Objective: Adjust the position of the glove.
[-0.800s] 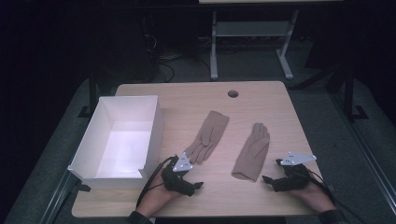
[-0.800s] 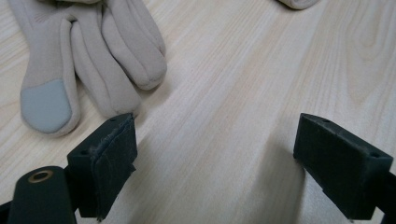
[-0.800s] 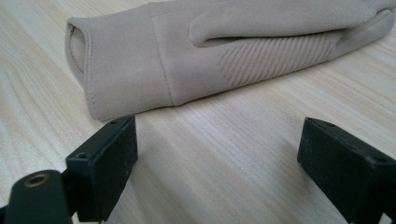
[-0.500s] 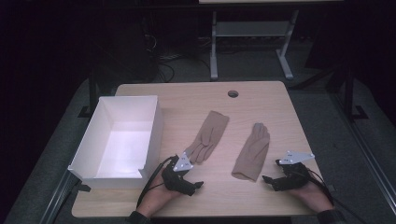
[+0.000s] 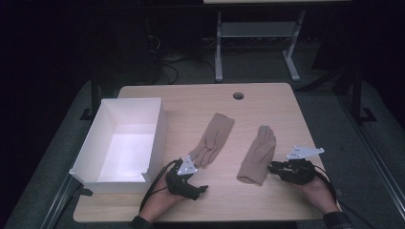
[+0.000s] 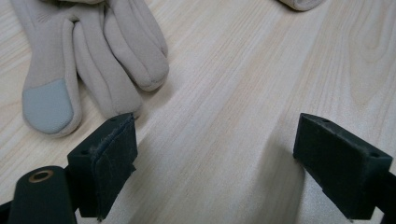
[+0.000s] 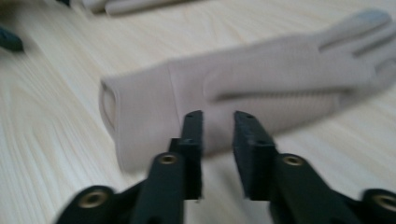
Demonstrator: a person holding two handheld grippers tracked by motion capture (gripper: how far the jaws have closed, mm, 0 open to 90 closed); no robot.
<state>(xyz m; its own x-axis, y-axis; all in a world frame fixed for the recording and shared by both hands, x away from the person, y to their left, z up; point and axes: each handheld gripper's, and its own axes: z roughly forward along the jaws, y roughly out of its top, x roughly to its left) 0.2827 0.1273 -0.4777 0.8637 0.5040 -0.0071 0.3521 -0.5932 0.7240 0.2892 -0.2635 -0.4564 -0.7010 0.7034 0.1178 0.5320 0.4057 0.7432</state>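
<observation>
While both grippers rested near the worktop's point(image 5: 200, 98) front edge, two beige gloves lay flat betw. and ahead of them. L gripper point(image 6: 229, 154), seen in the high view point(image 5: 193, 183) just right of the white box's point(image 5: 93, 157) front corner, had its jaws wide apart w/ nothing betw. them, bare wood below. L glove point(image 5: 214, 139) lay fingers toward that gripper, cuff pointing away; in the left gripper view its fingertips point(image 6: 84, 70), one w/ a grey pad, sat just beyond the left-hand jaw, whether touching it cannot be told. R gripper point(image 7: 218, 140), at point(image 5: 274, 167) in the high view, had its jaws nearly together, a narrow gap left, nothing clamped; tips were at the cuff end of the R glove point(image 7: 261, 88), contact uncertain owing to blur. R glove point(image 5: 259, 153) lay cuff toward the front edge, fingers pointing away. Gloves were apart from each other. Box stood open at the worktop's left side.
</observation>
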